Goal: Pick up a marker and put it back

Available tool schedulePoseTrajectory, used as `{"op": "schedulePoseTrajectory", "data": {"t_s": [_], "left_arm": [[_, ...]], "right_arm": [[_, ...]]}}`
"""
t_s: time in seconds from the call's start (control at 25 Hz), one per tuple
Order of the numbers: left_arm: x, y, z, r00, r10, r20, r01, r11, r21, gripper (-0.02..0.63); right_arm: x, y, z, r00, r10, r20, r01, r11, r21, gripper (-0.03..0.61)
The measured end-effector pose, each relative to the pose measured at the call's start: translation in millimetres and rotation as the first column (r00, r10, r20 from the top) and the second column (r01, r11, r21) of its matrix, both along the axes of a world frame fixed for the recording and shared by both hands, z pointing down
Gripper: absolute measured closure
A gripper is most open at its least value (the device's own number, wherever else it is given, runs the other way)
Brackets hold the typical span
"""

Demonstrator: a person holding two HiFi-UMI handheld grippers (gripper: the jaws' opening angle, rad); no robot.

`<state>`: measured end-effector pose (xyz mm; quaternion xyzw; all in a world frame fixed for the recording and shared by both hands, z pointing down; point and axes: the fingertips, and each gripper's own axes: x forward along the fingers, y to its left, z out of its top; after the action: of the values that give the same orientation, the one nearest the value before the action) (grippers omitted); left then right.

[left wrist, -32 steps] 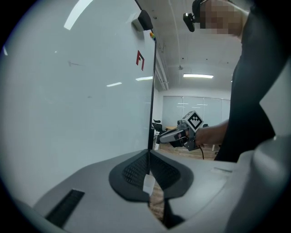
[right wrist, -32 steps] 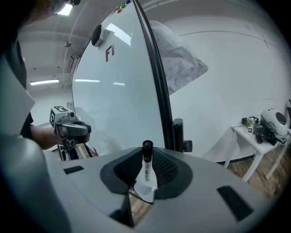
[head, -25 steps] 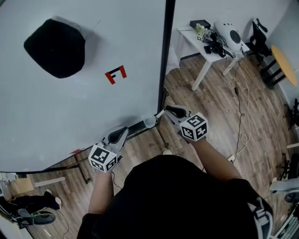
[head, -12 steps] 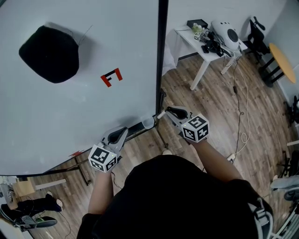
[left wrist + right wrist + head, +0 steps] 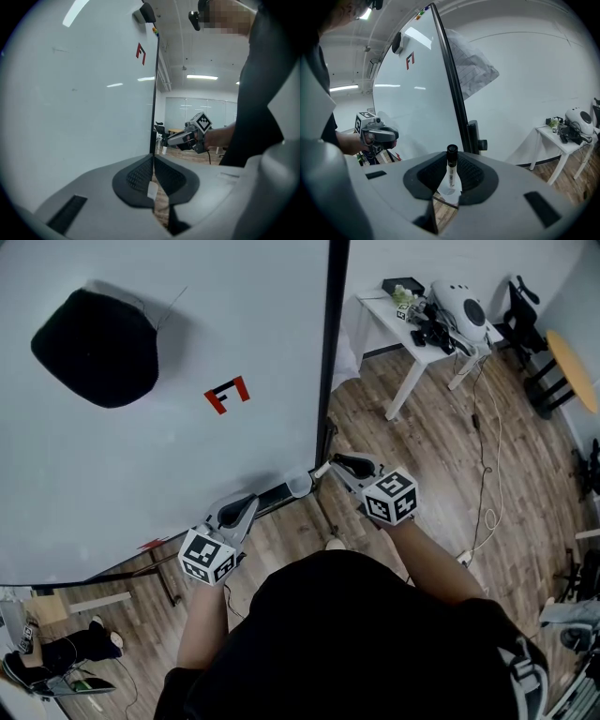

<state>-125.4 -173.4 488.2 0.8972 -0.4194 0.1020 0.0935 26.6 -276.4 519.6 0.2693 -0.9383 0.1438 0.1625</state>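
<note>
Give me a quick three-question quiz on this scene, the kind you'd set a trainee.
1. Which one holds the marker? A) the left gripper B) the right gripper C) neither
2. True or false: the left gripper's jaws stand wide apart.
3. Fill in: the mark on the whiteboard is coloured ___.

Key: 1 B; 2 false, they are together with nothing held; 3 red.
</note>
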Motion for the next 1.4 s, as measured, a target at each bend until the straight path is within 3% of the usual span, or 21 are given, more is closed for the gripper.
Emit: {"op": "schedulePoseTrajectory", "data": {"t_s": [0.8, 1.4], "left_arm": [[-33, 28, 21, 0.985, -0.171, 0.008, 0.171, 0.983, -0.068, 0.597], [-42, 36, 35, 0.973, -0.233, 0.001, 0.232, 0.967, -0.106, 0.597]], "right_arm": [[-60, -8, 81, 0.984, -0.161, -0.074, 0.153, 0.983, -0.098, 0.515], [-74, -12, 151, 0.968, -0.208, -0.139, 0.183, 0.968, -0.173, 0.515]]}}
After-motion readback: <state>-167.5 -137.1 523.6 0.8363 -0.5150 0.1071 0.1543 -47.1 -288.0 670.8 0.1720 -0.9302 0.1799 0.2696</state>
